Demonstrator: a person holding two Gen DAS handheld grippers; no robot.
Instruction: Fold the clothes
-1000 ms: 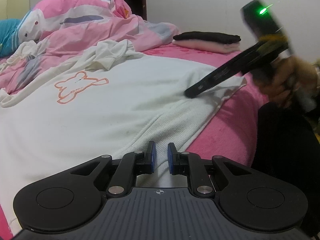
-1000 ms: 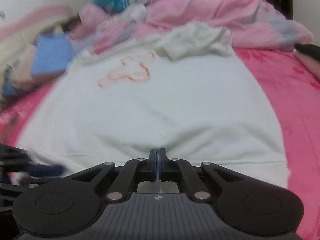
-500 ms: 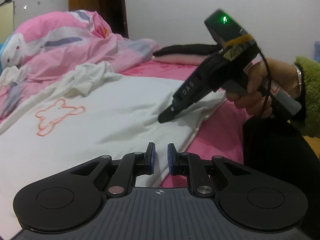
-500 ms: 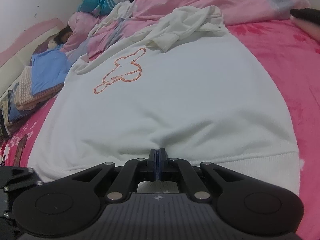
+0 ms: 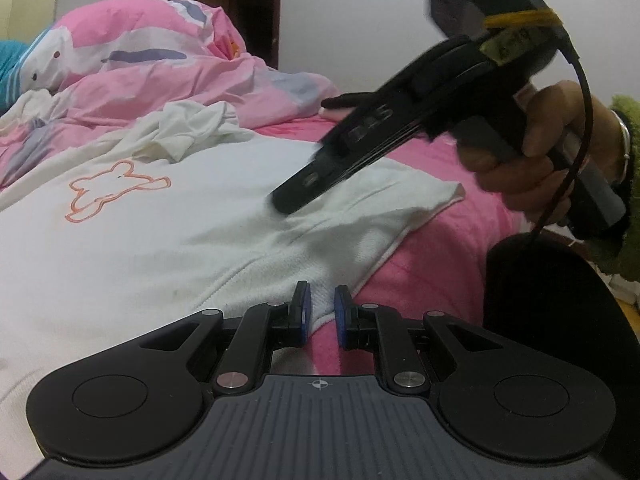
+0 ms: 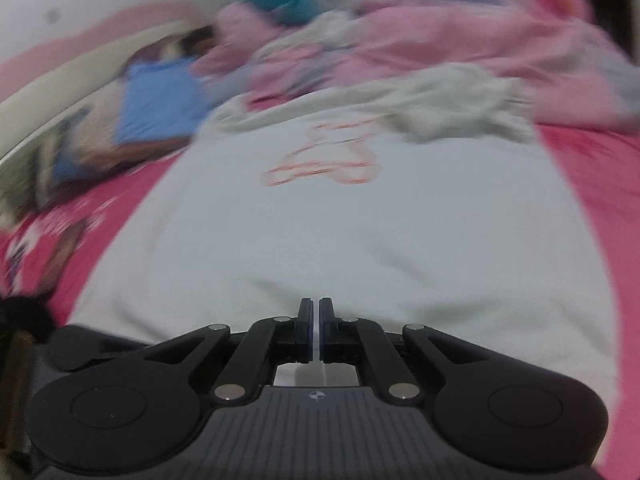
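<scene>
Pink bedding covers the bed [image 5: 432, 264], which fills both views beneath a pale wall. At the far end lies a heaped pink quilt [image 5: 160, 64] printed with white and lilac shapes, and a teal pillow [image 5: 8, 68] shows at the left edge of the left wrist view. Spread flat across the middle of the bed is a white sweatshirt [image 5: 160, 240], its ribbed hem toward the cameras and an orange outline of a bear [image 5: 112, 188] on its chest; its upper part is bunched into a crumpled heap [image 5: 192, 132] against the quilt. One hem corner [image 5: 452, 192] reaches out over the pink sheet on the right of the left wrist view. In the blurred right wrist view a stack of folded clothes with a blue piece on top [image 6: 160, 100] sits on the left side of the bed, well apart from the sweatshirt. A dark folded item [image 5: 344, 102] lies far back on the bed, partly hidden behind the right gripper.

A hand [image 5: 540, 152] in a fuzzy green sleeve [image 5: 624, 208] holds the right gripper [image 5: 280, 204], which slants down with its tip at the sweatshirt near the hem; a green light glows on its top. Its jaws are closed together with only a sliver between the pads, and whether any cloth is pinched cannot be told. The left gripper [image 5: 320, 312] sits low at the hem edge, its blue pads [image 5: 304, 312] a narrow gap apart with the ribbed hem running between them; the pads do not visibly press on it.
</scene>
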